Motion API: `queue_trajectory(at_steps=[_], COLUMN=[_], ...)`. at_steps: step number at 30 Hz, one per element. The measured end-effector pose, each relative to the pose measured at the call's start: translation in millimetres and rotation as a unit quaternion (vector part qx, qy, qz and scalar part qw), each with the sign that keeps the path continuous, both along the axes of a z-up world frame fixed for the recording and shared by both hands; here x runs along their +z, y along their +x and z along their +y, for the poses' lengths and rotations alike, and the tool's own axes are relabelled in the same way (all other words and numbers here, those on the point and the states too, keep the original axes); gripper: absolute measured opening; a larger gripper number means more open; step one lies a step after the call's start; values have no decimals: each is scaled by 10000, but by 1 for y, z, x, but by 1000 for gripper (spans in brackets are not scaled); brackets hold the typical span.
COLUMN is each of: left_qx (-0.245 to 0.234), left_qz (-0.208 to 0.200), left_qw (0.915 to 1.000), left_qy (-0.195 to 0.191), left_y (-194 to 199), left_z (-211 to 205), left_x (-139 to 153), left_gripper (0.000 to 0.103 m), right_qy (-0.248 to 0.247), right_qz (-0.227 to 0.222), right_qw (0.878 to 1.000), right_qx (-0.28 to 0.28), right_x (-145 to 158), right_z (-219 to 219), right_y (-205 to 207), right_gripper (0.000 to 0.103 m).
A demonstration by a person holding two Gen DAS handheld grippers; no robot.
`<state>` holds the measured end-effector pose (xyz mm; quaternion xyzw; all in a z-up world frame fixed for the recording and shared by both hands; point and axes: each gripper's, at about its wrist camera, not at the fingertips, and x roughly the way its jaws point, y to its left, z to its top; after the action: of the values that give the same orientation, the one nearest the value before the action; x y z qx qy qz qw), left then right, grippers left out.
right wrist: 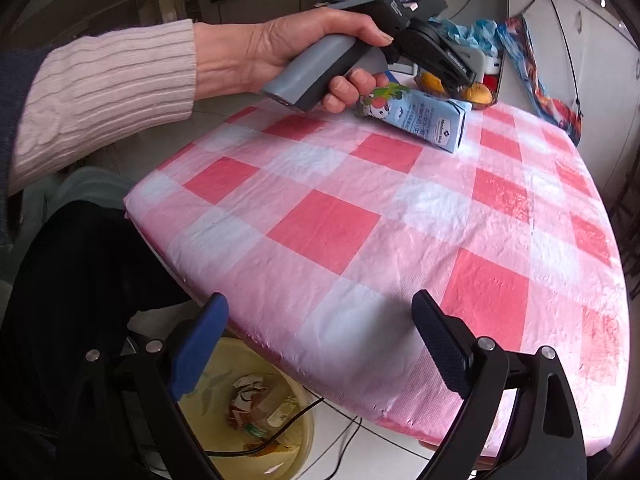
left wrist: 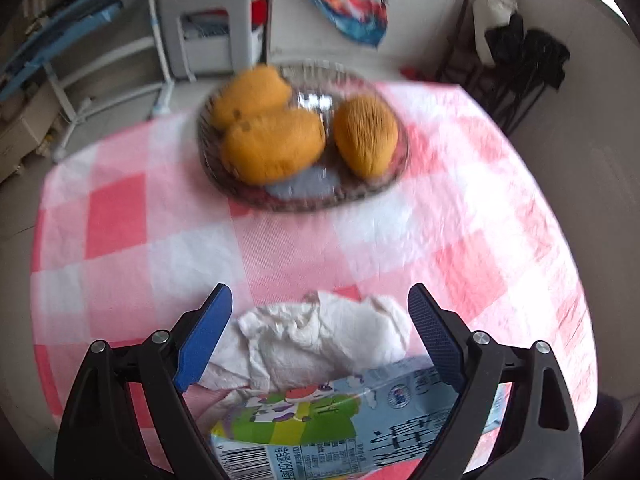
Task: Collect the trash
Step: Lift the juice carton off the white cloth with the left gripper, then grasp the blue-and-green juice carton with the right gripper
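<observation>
Left wrist view: my left gripper (left wrist: 320,340) hung wide open over a crumpled tissue (left wrist: 320,344) beside a milk carton (left wrist: 340,424), placed to pinch it. My right gripper (right wrist: 320,344), open, empty, waited above the bin (right wrist: 280,420).

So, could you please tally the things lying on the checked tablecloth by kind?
Mangoes: 3
Glass dish: 1
Crumpled tissue: 1
Milk carton: 1
Total: 6
</observation>
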<state>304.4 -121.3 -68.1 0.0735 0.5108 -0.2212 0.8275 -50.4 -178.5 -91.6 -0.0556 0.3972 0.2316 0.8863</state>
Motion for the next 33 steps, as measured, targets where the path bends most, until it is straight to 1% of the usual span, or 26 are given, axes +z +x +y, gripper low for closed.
queue_trajectory(at_steps=[2, 5, 9, 11, 13, 15, 17, 19, 21, 22, 23, 24, 26, 27, 28, 31, 33], left_qx=[-35, 64, 501, 748, 1070, 1409, 1522, 1669, 2003, 2238, 2373, 2449, 2559, 2644, 2652, 2521, 2617], left_qz=[6, 153, 283, 322, 344, 399, 451, 450, 195, -141, -381, -532, -699, -764, -733, -467, -476], left_qw=[9999, 9998, 9983, 9965, 9928, 9865, 9830, 9799, 9754, 9710, 9671, 9643, 9605, 9577, 9573, 9605, 9576], left_qy=[98, 49, -95, -206, -422, -735, -924, -992, -904, -831, -831, -858, -838, -834, -890, -1080, -1107], left_y=[-9, -28, -68, -93, -115, -137, -152, -168, -184, -196, -206, -216, -227, -235, -237, -235, -235], left_z=[-2, 3, 21, 31, 45, 62, 73, 86, 103, 112, 120, 127, 139, 145, 147, 150, 152], left_x=[-2, -3, -2, -2, -3, -3, -3, -2, 3, 9, 14, 18, 22, 24, 25, 19, 16], left_gripper=[86, 86, 86, 88, 91, 92, 93, 93, 93, 93, 93, 93, 93, 93, 93, 93, 93], right_qy=[21, -16, -30, -31, 14, 68, 102, 145, 210, 223, 227, 232, 220, 192, 165, 172, 132], right_qz=[-2, -47, -163, -214, -199, -140, -100, -90, -90, -87, -90, -94, -97, -105, -120, -158, -200], right_qw=[10000, 10000, 9998, 9997, 9996, 9996, 9995, 9991, 9987, 9984, 9983, 9982, 9981, 9982, 9983, 9984, 9987], right_qx=[4, -5, -74, -122, -178, -232, -298, -379, -460, -503, -528, -551, -564, -559, -544, -517, -450], right_x=[0, 0, 3, 4, 4, 2, 0, 0, 0, 0, 0, 0, 1, 1, 2, 6, 11], right_z=[0, 1, 0, -1, -3, -5, -7, -10, -14, -16, -16, -17, -18, -17, -17, -18, -16], right_y=[0, -1, -4, -5, -6, -6, -6, -6, -8, -9, -9, -9, -9, -10, -9, -7, 0], right_gripper=[89, 89, 89, 89, 89, 89, 89, 89, 89, 89, 89, 89, 89, 89, 89, 89, 89])
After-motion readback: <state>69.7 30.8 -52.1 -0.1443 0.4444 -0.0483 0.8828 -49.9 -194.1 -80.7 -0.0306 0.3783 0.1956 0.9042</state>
